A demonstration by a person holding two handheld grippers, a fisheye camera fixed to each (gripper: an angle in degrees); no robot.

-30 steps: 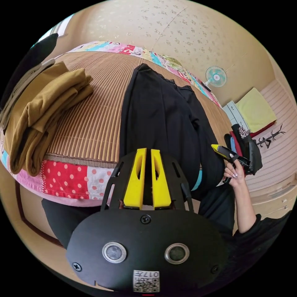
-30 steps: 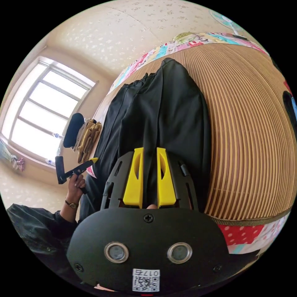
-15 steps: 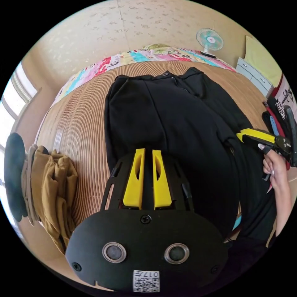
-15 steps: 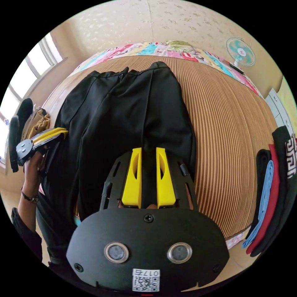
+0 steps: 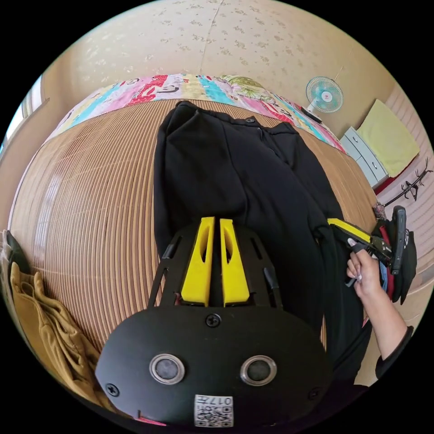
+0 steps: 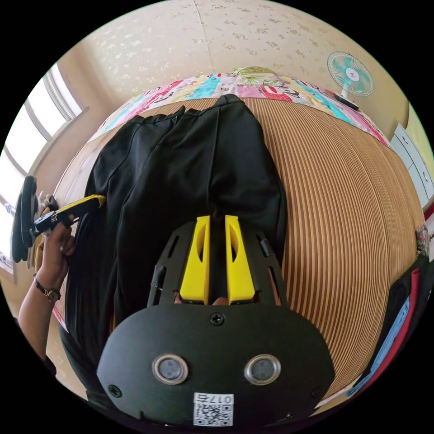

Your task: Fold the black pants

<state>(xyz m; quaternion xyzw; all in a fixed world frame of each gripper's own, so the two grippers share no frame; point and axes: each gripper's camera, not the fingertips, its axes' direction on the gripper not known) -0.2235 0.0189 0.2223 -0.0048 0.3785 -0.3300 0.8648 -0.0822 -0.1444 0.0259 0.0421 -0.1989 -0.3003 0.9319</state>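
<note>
One pair of black pants [image 5: 235,181] lay spread on the bed's striped bamboo mat [image 5: 90,203], waistband toward the far edge and both legs running back toward the person, their lower ends hanging off the near edge of the bed. Two claws were at work. The left claw [image 5: 211,221] had its two yellow jaws drawn close together with a fold of black cloth between them, gripping one leg of the pants; in the right gripper view it appeared at the pants' side edge, held in a hand [image 6: 56,251] that wore one wristwatch [image 6: 50,294]. The right claw [image 6: 213,219] likewise had its jaws nearly together, clamped on the dark fabric of the other leg; in the left gripper view it showed at the opposite side of the pants, held in the other hand [image 5: 364,275].

One heap of mustard-brown clothes [image 5: 49,334] sat near one end of the mat, and one stack of folded dark, red and blue garments [image 6: 402,312] at the other.

Under the mat lay a bright patchwork sheet [image 6: 253,88], showing along the far edge. One small teal fan [image 5: 324,95] stood against the pale, flower-patterned wall [image 5: 235,40]. One white drawer unit [image 5: 361,156] stood beside a yellow cloth [image 5: 391,138], and one window [image 6: 27,144] let daylight in.
</note>
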